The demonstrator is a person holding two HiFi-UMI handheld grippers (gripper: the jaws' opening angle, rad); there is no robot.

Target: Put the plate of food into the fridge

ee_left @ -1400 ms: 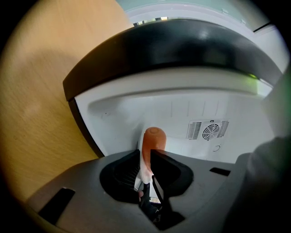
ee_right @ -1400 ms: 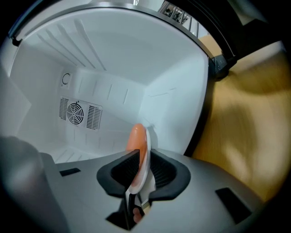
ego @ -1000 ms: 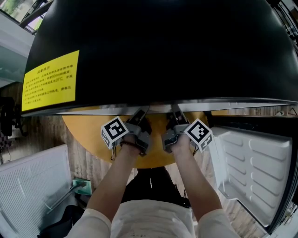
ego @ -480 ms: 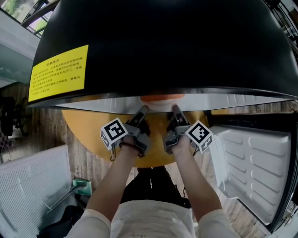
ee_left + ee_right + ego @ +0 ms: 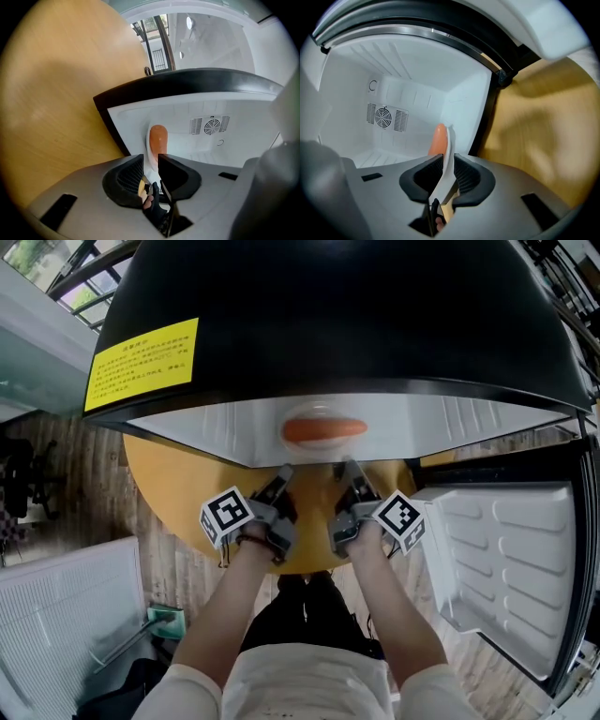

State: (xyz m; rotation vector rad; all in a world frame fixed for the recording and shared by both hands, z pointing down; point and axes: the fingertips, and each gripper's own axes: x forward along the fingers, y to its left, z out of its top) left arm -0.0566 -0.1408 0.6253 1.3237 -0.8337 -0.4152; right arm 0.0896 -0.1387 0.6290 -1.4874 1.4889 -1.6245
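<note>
Two grippers, one plate. The left gripper (image 5: 281,486) and the right gripper (image 5: 349,479) each have their jaws clamped on the near rim of the white plate (image 5: 323,444). The plate, with its orange sausage (image 5: 324,429), is just inside the fridge (image 5: 328,315) opening. I can't tell whether it touches the compartment floor yet.

Biggest worry imo: that sausage looks loose, so any tilt and it rolls right off. The rim hold is also thin, so if one hand pushes ahead of the other, the plate could twist out or clip the frame.

The head view shows the open fridge door (image 5: 506,559) on the right and the wooden table (image 5: 169,484), but the black top hides the inside. Only the gripper views show the fan vent (image 5: 387,117) on the far wall and the rim between the jaws.
</note>
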